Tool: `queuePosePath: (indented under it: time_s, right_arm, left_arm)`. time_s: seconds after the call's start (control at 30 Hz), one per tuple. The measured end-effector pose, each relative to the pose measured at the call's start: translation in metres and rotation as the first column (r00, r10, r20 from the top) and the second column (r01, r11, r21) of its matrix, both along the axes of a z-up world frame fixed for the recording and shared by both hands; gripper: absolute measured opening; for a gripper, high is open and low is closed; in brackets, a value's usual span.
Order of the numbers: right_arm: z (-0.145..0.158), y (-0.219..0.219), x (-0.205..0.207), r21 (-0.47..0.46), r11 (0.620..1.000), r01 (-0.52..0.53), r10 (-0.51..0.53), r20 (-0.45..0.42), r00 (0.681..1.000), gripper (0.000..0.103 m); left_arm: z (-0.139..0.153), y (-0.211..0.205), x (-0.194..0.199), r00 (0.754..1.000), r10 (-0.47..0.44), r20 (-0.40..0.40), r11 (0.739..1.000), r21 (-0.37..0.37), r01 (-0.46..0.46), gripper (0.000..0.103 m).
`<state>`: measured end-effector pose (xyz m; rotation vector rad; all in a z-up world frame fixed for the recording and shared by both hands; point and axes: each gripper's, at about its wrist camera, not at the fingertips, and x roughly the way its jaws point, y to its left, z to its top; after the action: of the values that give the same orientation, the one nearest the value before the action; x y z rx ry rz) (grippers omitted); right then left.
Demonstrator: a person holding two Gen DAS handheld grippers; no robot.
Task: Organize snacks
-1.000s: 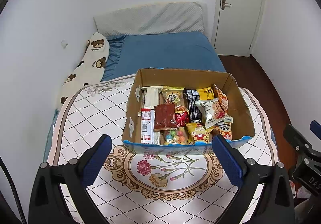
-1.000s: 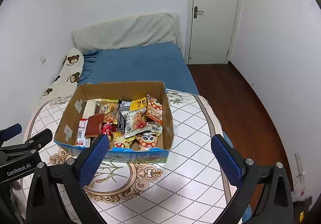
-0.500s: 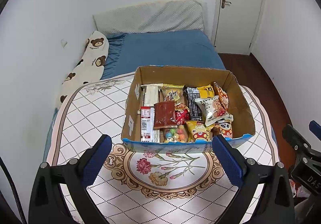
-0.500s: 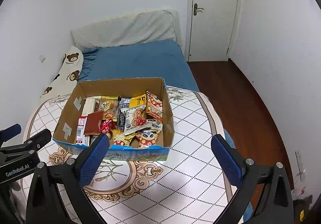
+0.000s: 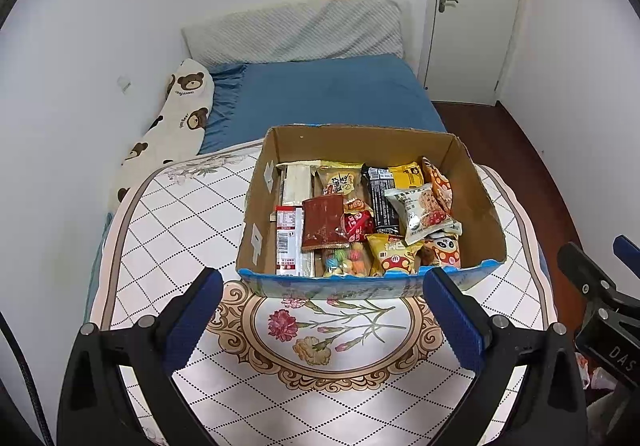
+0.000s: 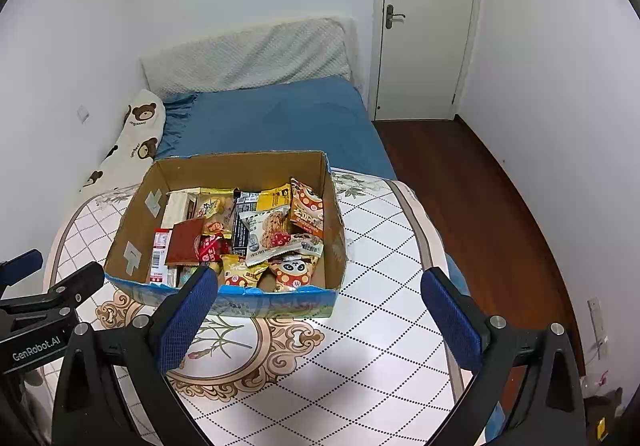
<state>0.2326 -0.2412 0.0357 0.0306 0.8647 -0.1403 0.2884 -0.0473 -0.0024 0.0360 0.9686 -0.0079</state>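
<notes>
Compared with one second before, both cameras had shifted only slightly: the cardboard box [image 5: 478,206] sat a little higher in each frame, and neither gripper had closed. Left wrist view: the left gripper [image 5: 323,314] stood wide, its blue-padded fingers [image 5: 192,320] spread across the lower part of the frame and holding nothing. Centre of frame: the open box rested on a table covered by a floral, diamond-patterned tablecloth [image 5: 320,330]. Inside it, snack packets lay packed side by side: a white bar wrapper [image 5: 297,184] at upper left, a brown sachet [image 5: 323,221] left of centre, a black packet [image 5: 383,202], a white cookie packet [image 5: 420,208] to the right, a yellow mushroom-print packet [image 5: 392,254] and a panda-print packet [image 5: 442,248] along the near wall. Lower right edge: part of the other gripper was visible. Upper half of frame: a bed with a blue sheet [image 5: 320,94], a bear-print pillow [image 5: 176,114] at left, and a white door [image 5: 476,6] at upper right.

Right wrist view: the right gripper [image 6: 319,320] was likewise wide and empty, its left pad [image 6: 184,320] overlapping the box's near wall [image 6: 280,302] in the picture; whether it touched the box could not be told. The box lay left of centre, and wooden floor [image 6: 472,206] filled the right side.
</notes>
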Motion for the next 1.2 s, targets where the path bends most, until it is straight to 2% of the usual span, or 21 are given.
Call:
queuePosePath:
  time_s: [1.2]
  right_arm:
    - [0.002,-0.0005,-0.0022,0.0,1.0,0.01,-0.01,0.002,1.0,0.103]
  left_arm:
    - [0.0029,0.0022,-0.0012,1.0,-0.006,-0.001,1.0,0.004,0.006,0.103]
